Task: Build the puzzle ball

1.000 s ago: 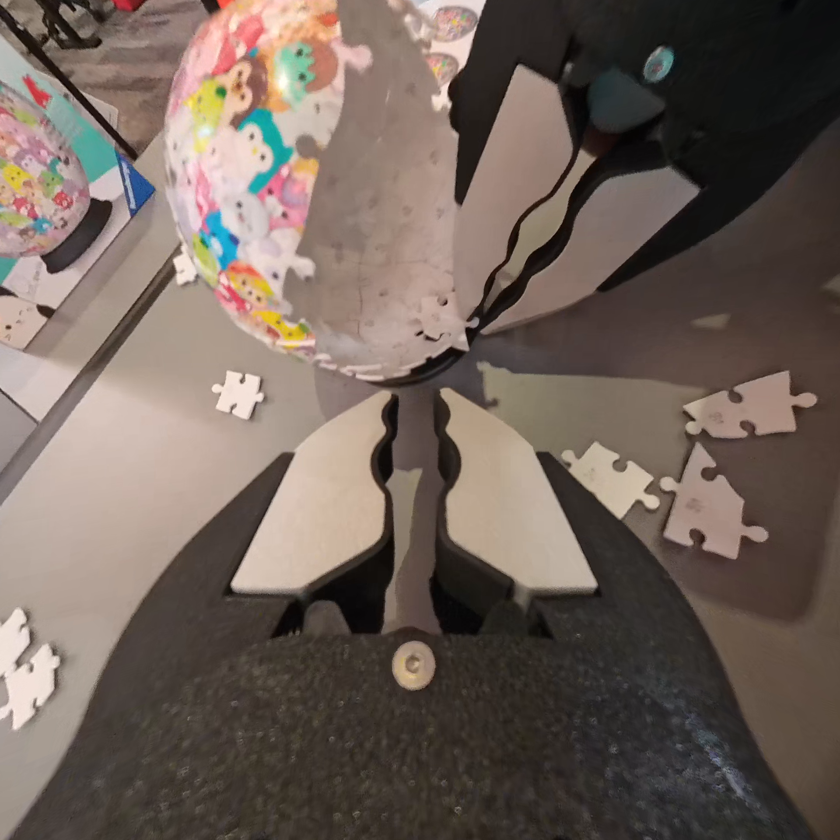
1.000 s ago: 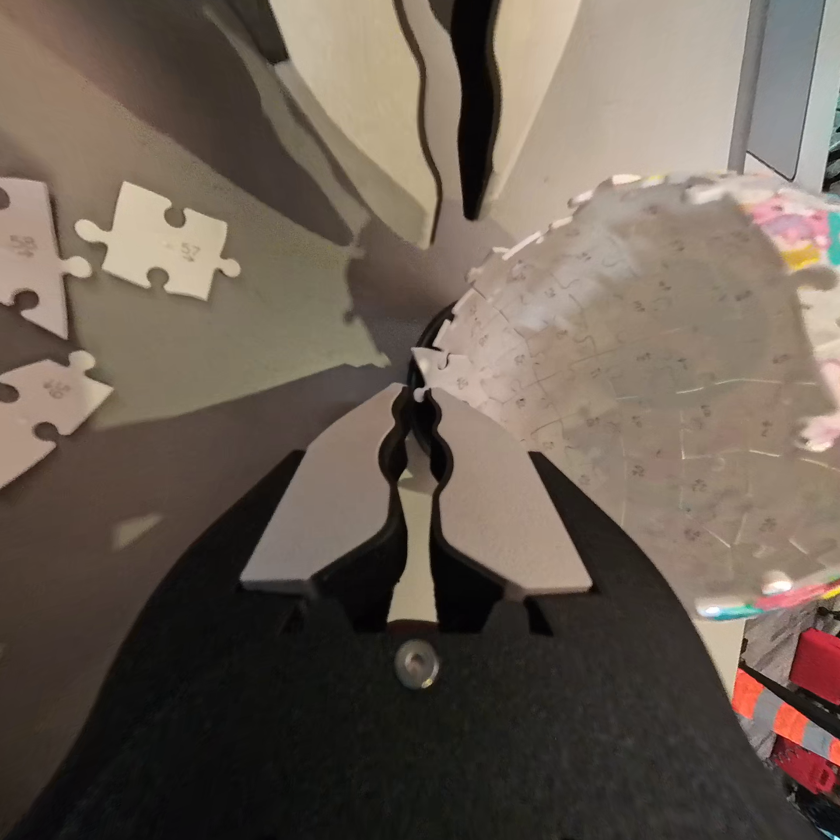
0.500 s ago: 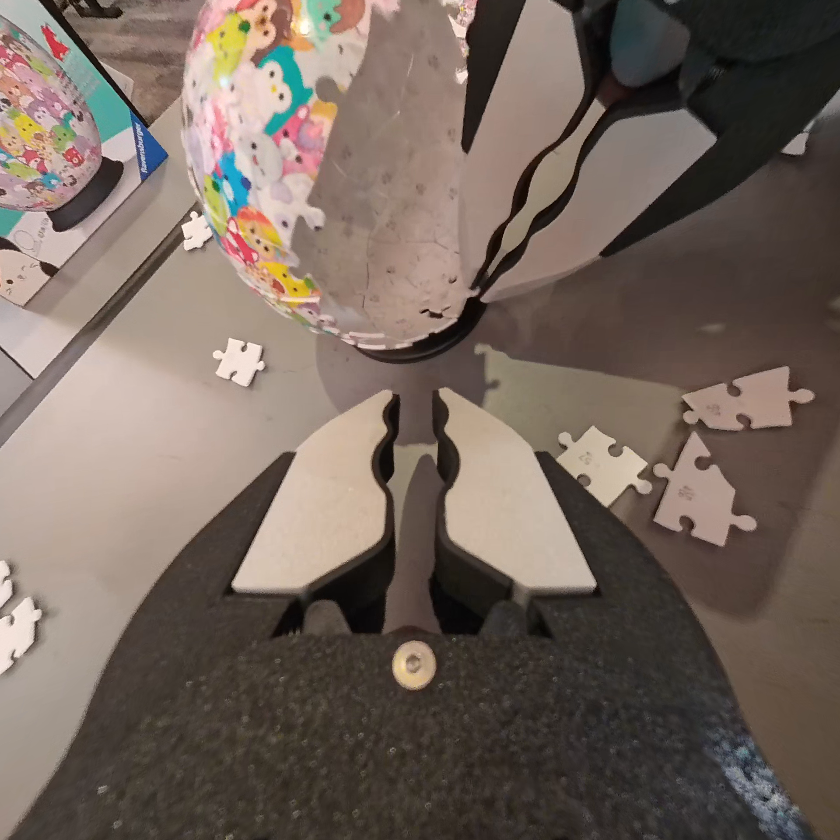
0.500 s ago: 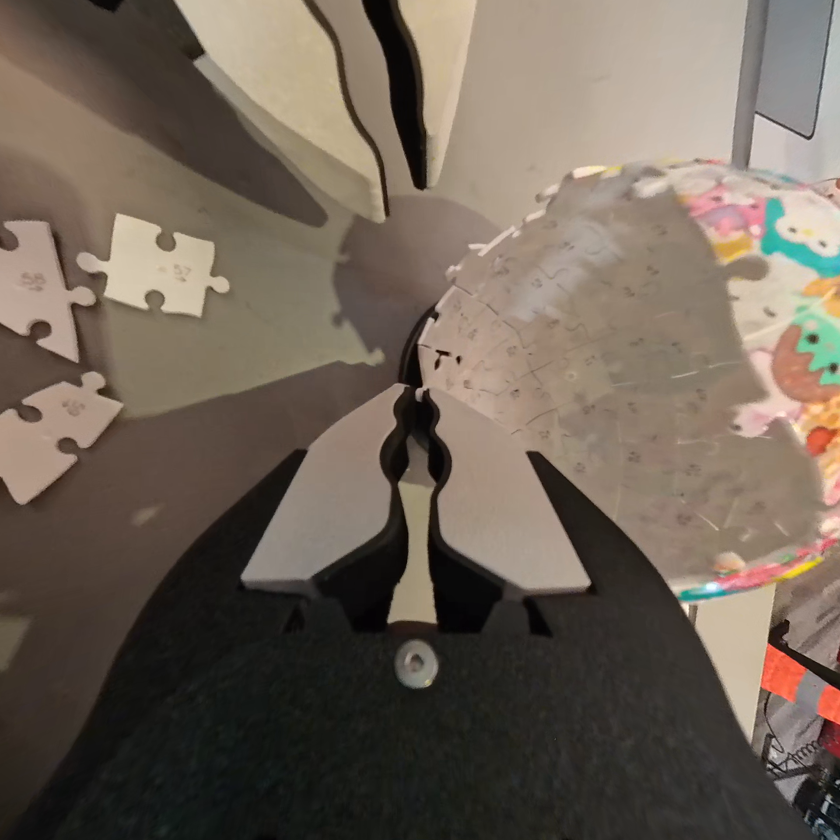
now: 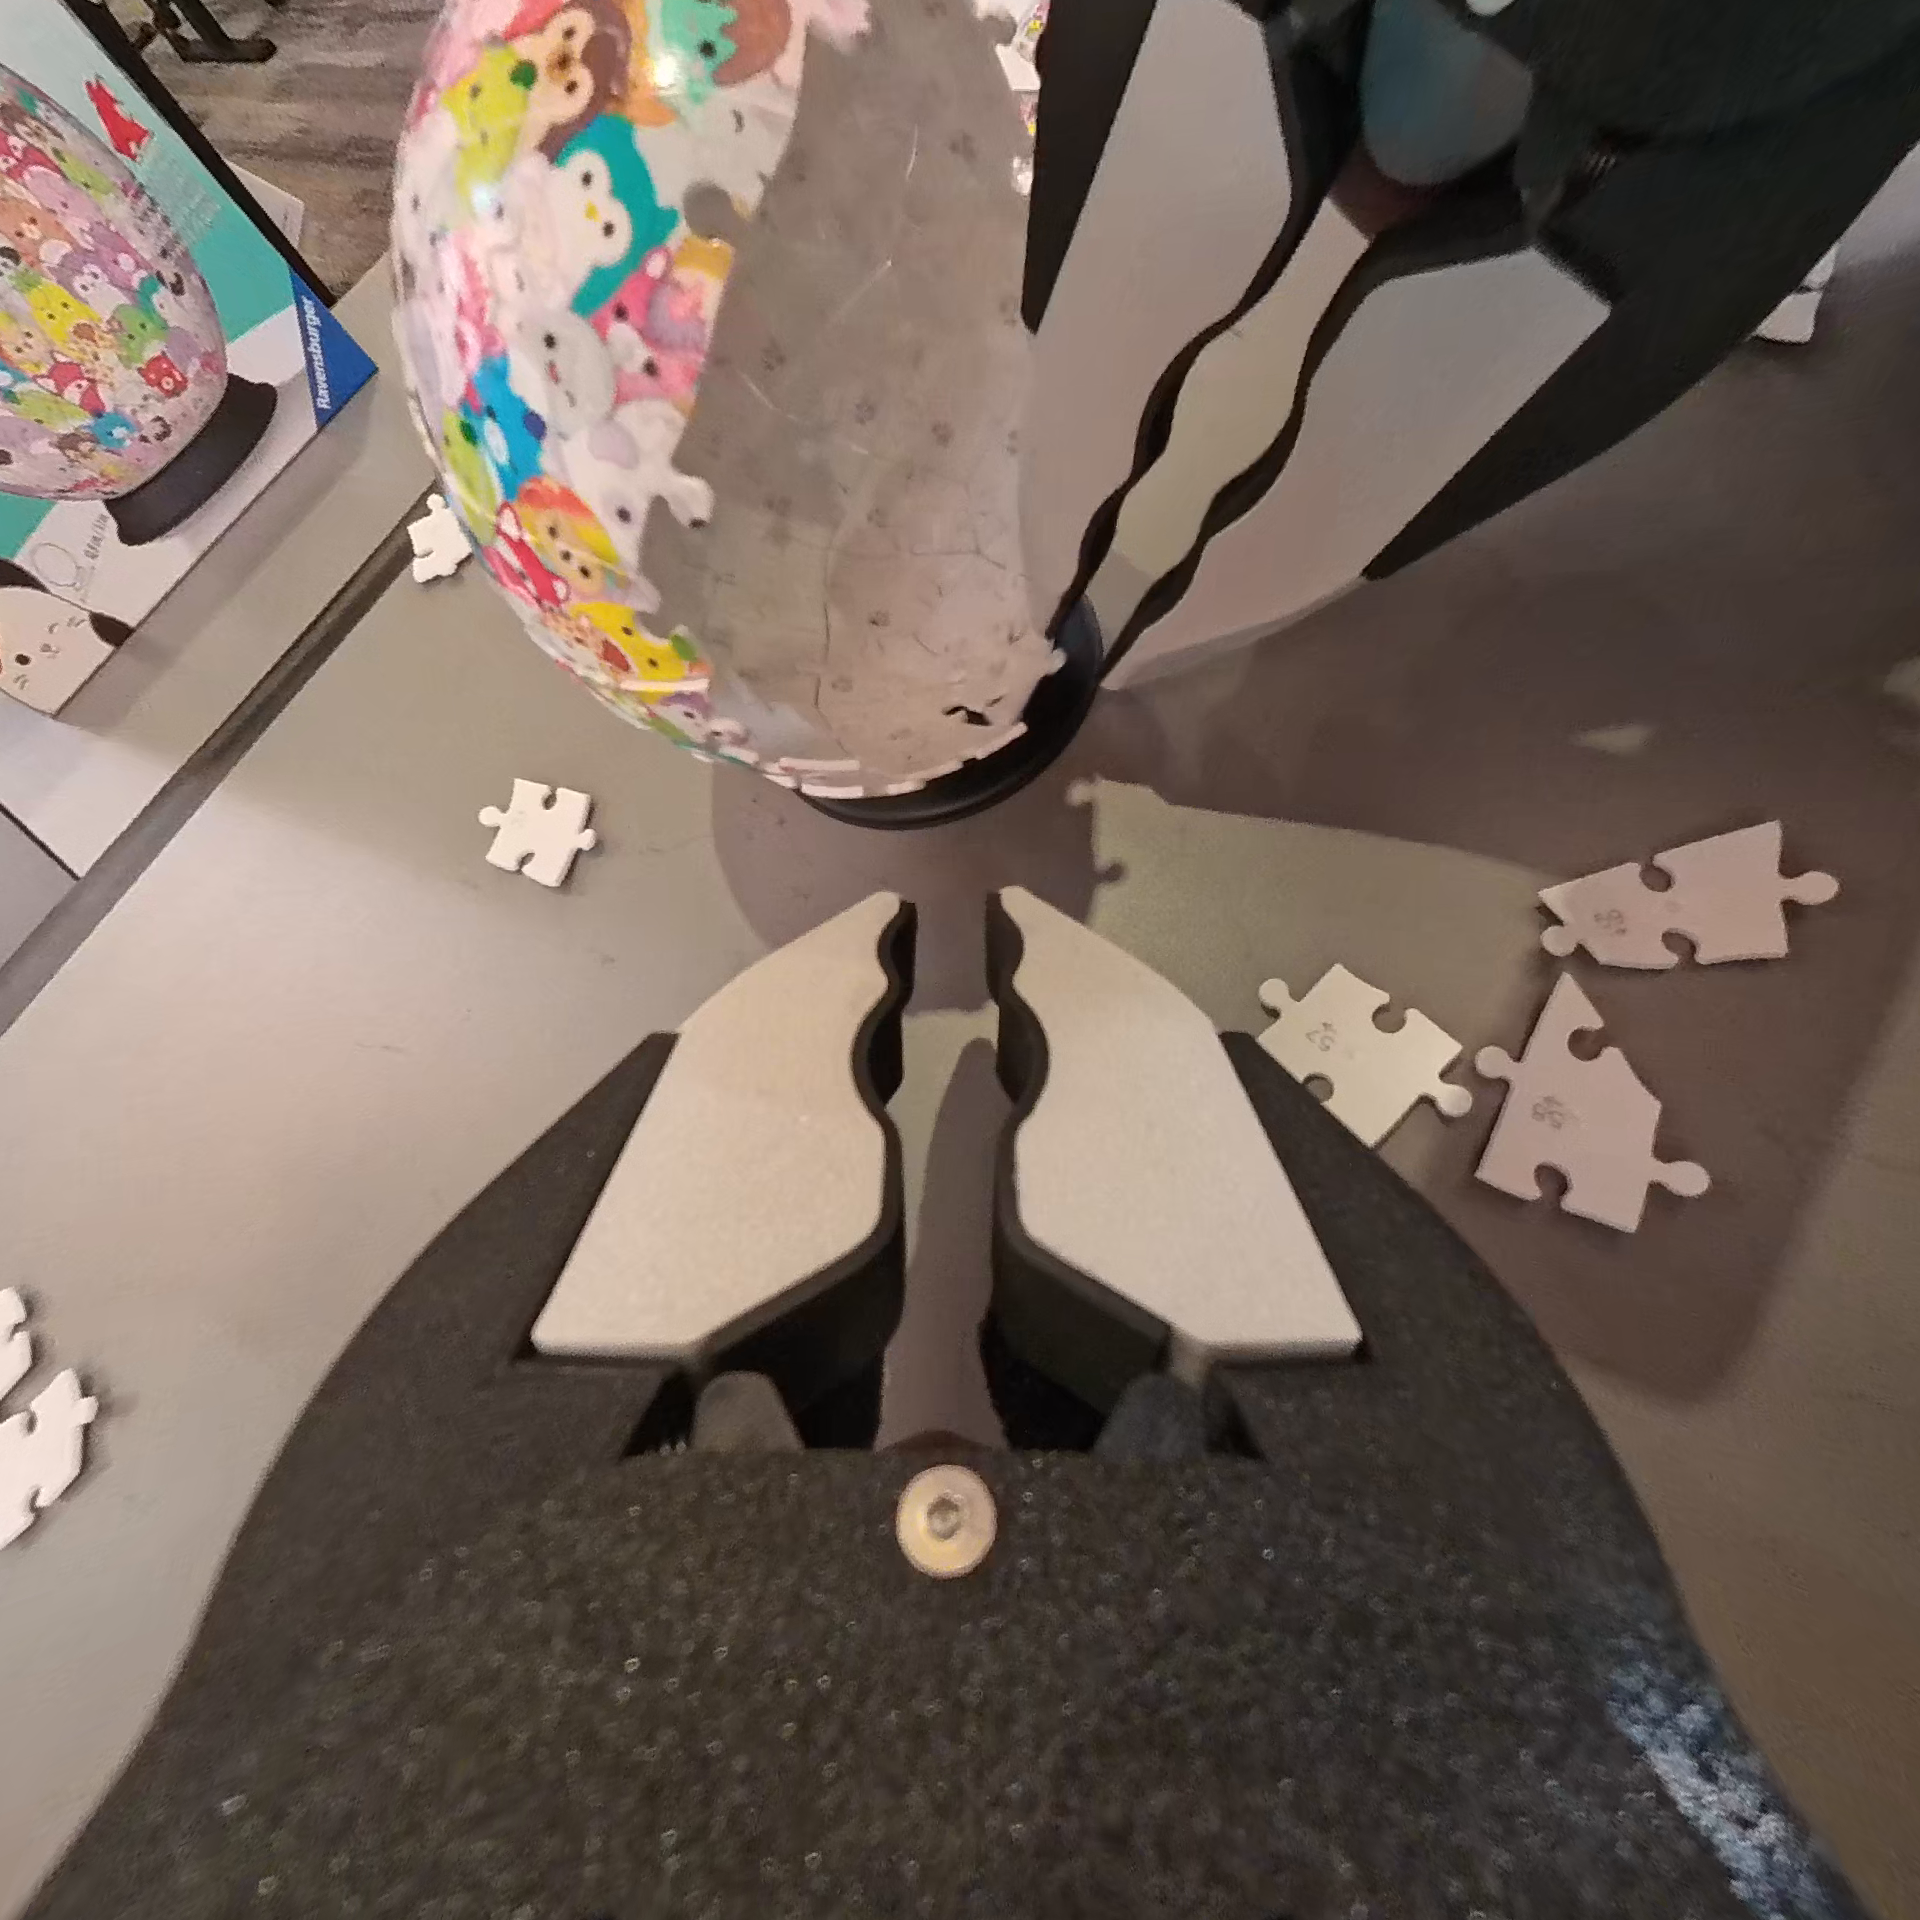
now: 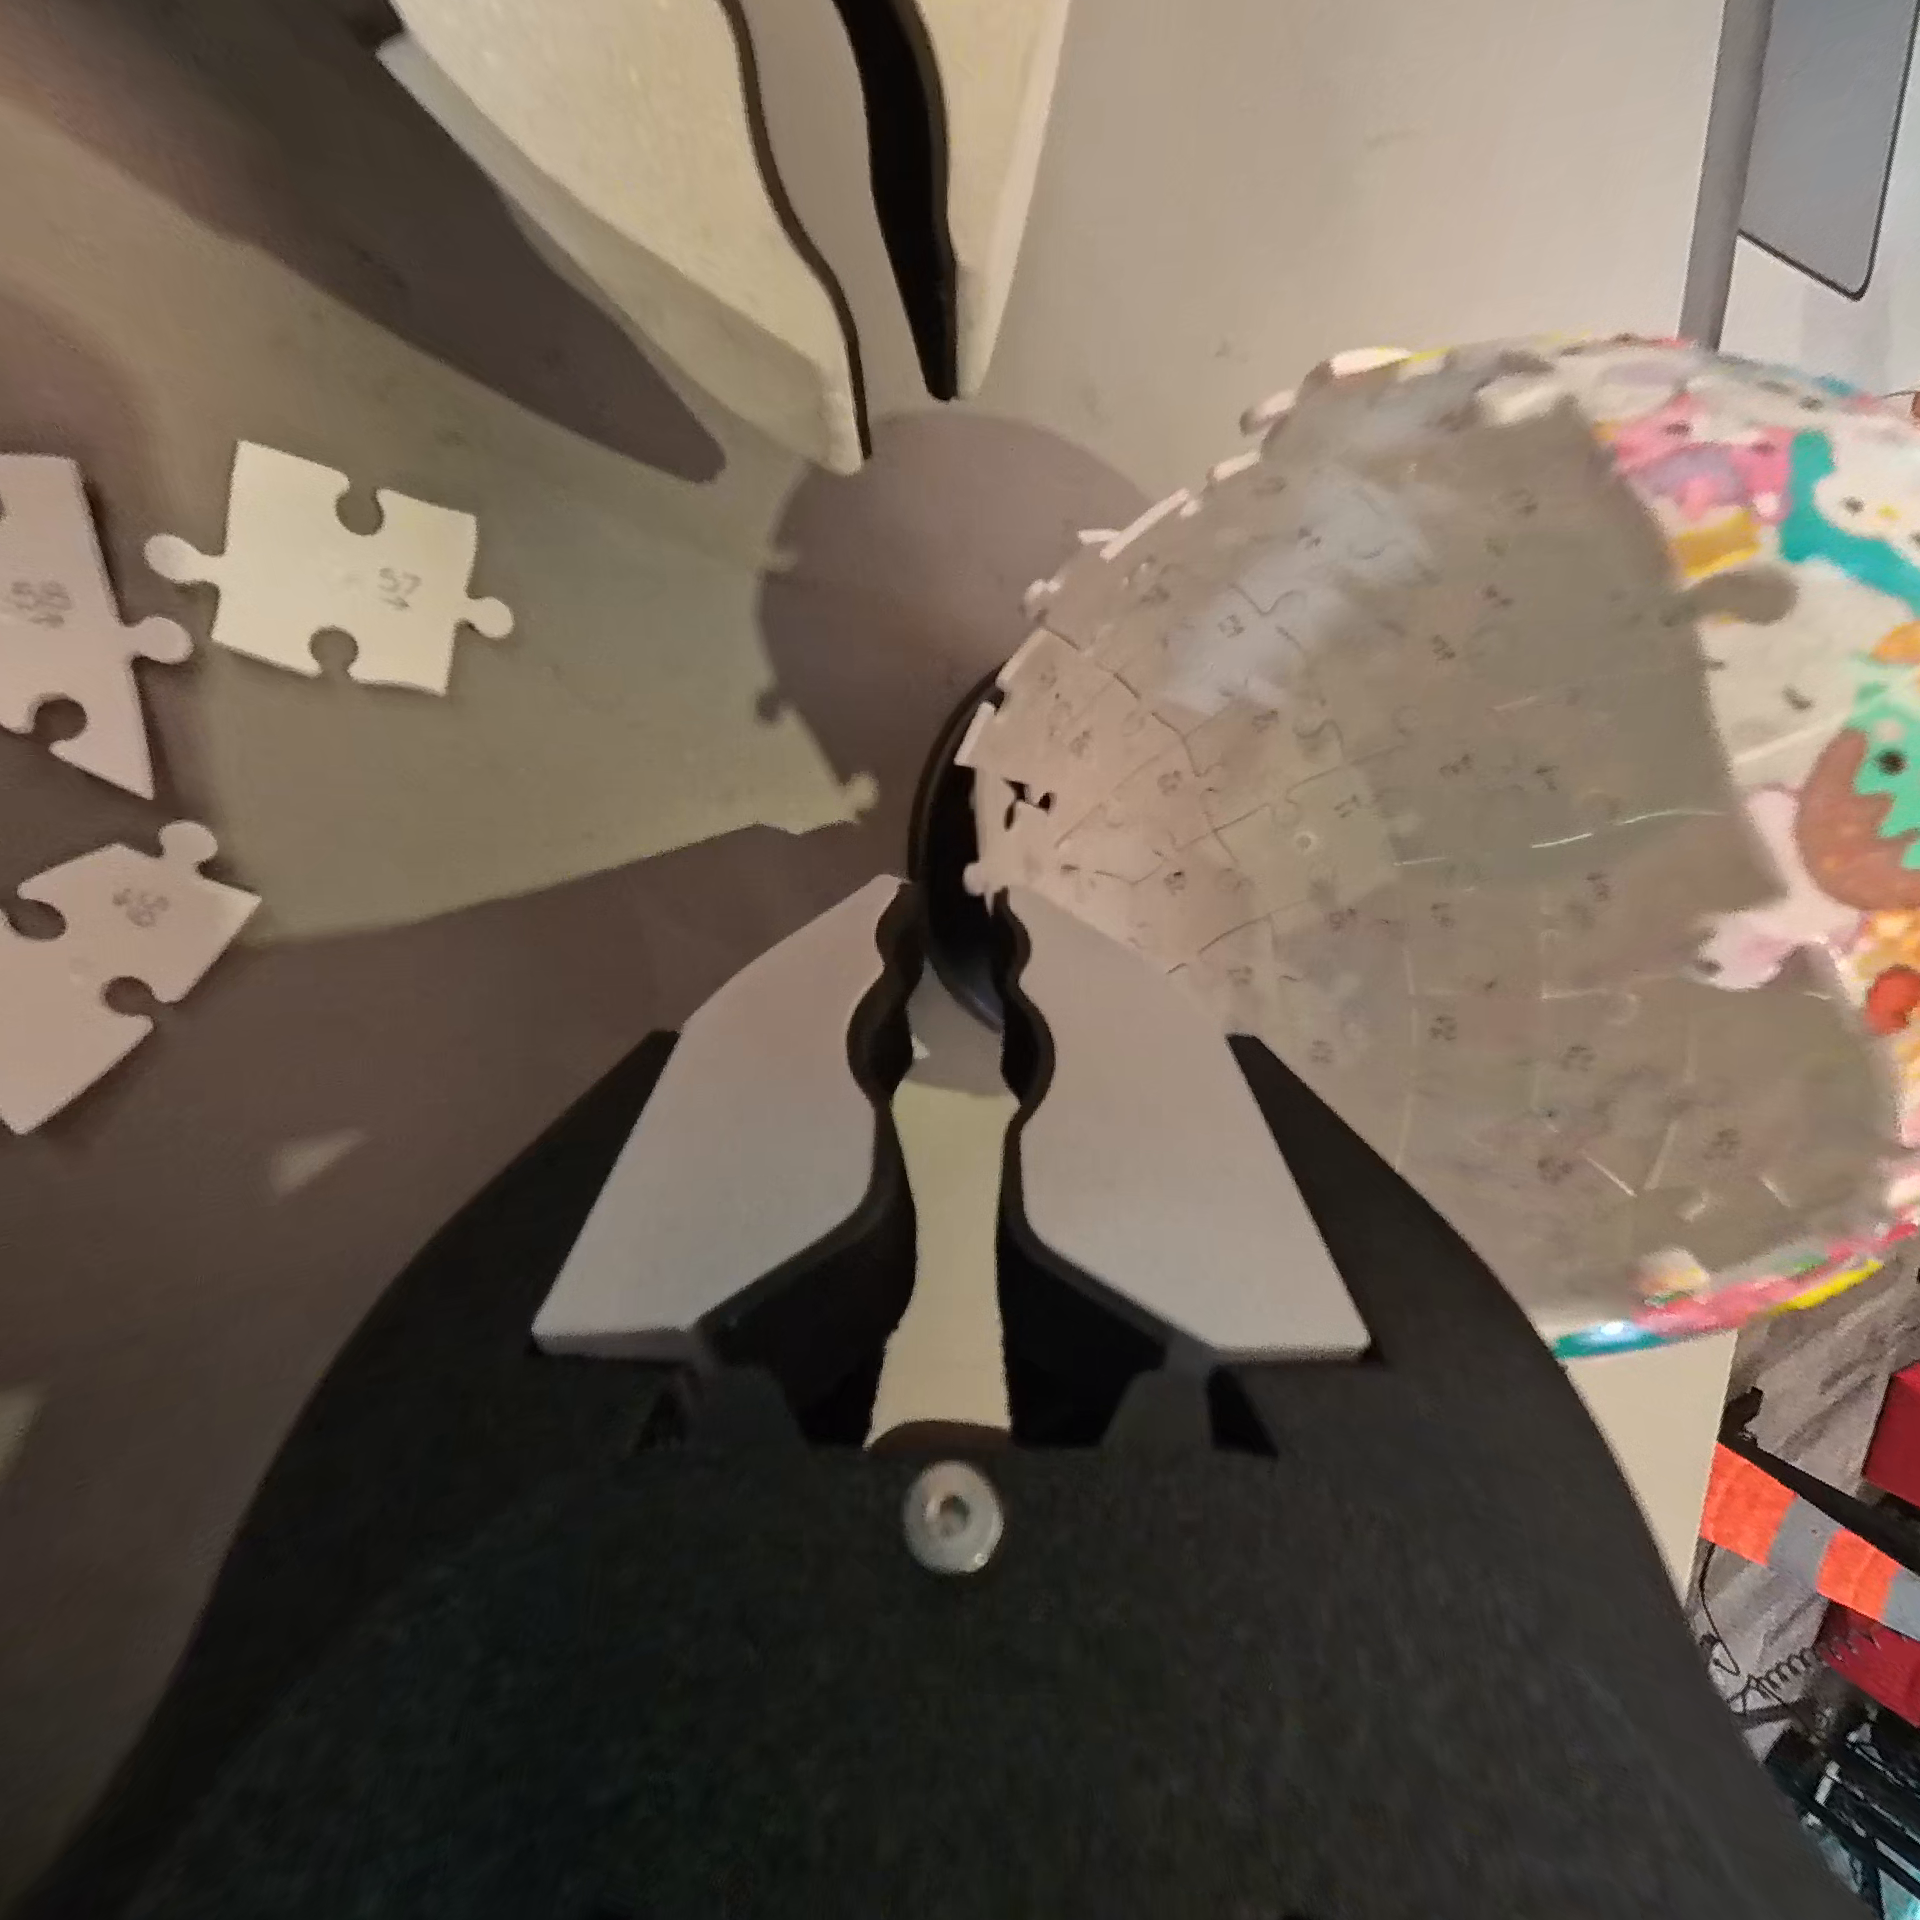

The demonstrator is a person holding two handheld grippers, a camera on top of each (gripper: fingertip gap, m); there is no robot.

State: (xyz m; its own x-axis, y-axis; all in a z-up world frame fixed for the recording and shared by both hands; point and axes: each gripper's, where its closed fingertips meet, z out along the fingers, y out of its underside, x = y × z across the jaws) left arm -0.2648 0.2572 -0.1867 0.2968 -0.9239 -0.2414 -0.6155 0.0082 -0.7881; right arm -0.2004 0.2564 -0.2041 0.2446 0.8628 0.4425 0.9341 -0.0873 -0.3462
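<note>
Item: puzzle ball (image 5: pixel 644 343), part-built, standing on a black ring stand (image 5: pixel 966 779) at the far centre of the grey worktop (image 5: pixel 260 1039).

Progress: most of the shell is assembled. One open section remains, showing the matt grey inside (image 6: pixel 1455 831) with faint printed marks and a ragged, knobbed edge low down by the stand. By my judgement the task is well past half, with the gap yet to be filled.

Stock left: three loose pieces (image 5: pixel 1361 1049), backs up, lie near right of the ball; one white piece (image 5: pixel 540 831) lies near left, another (image 5: pixel 436 535) farther left, more at the left edge (image 5: pixel 36 1444).

Materials: glossy curved plastic pieces printed with bright cartoon animals; pale matt backs; smooth worktop. Printed box (image 5: pixel 135 343) at far left.

Left gripper (image 5: pixel 951 914): jaws slightly apart, empty, just short of the stand. Right gripper (image 6: pixel 961 914): jaws narrowly apart at the stand's rim, beside the ball's lower edge; I see nothing held between them.
</note>
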